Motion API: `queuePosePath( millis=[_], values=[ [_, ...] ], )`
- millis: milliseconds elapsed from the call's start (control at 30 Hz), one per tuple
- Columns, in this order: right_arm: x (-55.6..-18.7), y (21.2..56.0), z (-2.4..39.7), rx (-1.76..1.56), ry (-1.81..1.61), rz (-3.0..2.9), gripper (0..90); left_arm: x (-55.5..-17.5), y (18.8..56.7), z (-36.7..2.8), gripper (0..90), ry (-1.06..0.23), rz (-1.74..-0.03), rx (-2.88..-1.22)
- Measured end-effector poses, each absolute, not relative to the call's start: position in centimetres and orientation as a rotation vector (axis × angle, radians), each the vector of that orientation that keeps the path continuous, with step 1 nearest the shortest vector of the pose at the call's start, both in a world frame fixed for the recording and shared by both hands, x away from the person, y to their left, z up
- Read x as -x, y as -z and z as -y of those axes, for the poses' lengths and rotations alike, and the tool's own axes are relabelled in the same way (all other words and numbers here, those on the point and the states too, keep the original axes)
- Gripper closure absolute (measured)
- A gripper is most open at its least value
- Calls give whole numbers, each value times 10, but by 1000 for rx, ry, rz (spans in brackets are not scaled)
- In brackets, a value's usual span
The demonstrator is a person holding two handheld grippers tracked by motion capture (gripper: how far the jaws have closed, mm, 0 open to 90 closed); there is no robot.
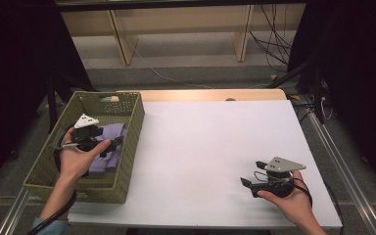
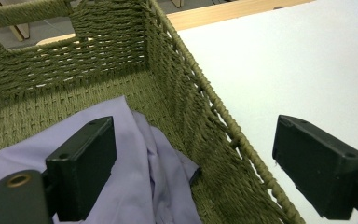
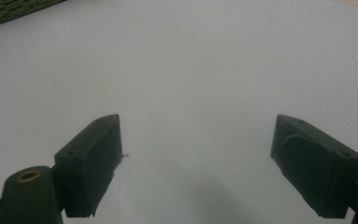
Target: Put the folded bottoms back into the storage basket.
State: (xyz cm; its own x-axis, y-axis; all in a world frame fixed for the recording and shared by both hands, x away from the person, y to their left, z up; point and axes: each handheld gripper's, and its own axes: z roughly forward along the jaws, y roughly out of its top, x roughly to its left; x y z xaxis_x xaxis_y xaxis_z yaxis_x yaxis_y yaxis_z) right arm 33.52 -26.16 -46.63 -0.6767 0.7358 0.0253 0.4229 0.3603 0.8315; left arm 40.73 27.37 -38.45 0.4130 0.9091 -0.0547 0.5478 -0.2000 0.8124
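A woven green basket (image 1: 133, 128) stands at the table's left edge with a lilac cloth (image 1: 108, 152) lying in it. My left gripper (image 1: 111, 145) hovers over the basket's right side, jaws wide apart and empty. In the left gripper view the cloth (image 2: 135, 186) lies below the left jaw, while the basket's right wall (image 2: 205, 121) runs between the jaws. My right gripper (image 1: 252, 175) rests low over the white table (image 1: 210, 147) near its front right, open with nothing between its jaws. The right gripper view has bare table surface (image 3: 191, 93) between the jaws.
A light wooden strip (image 1: 210, 94) runs along the table's far edge. Beyond it are wooden shelf legs (image 1: 122, 41) and loose cables (image 1: 274, 44) on the floor. A metal rail (image 1: 340, 166) borders the table's right side.
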Motion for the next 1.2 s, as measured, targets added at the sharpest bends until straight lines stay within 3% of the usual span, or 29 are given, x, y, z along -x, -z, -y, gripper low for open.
queuePosePath(
  millis=[1200],
  values=[
    [-335, 466, 263, -1011, -1232, -2274, 173, -380, 377, -251, 142, -500, -1079, -1922]
  ],
)
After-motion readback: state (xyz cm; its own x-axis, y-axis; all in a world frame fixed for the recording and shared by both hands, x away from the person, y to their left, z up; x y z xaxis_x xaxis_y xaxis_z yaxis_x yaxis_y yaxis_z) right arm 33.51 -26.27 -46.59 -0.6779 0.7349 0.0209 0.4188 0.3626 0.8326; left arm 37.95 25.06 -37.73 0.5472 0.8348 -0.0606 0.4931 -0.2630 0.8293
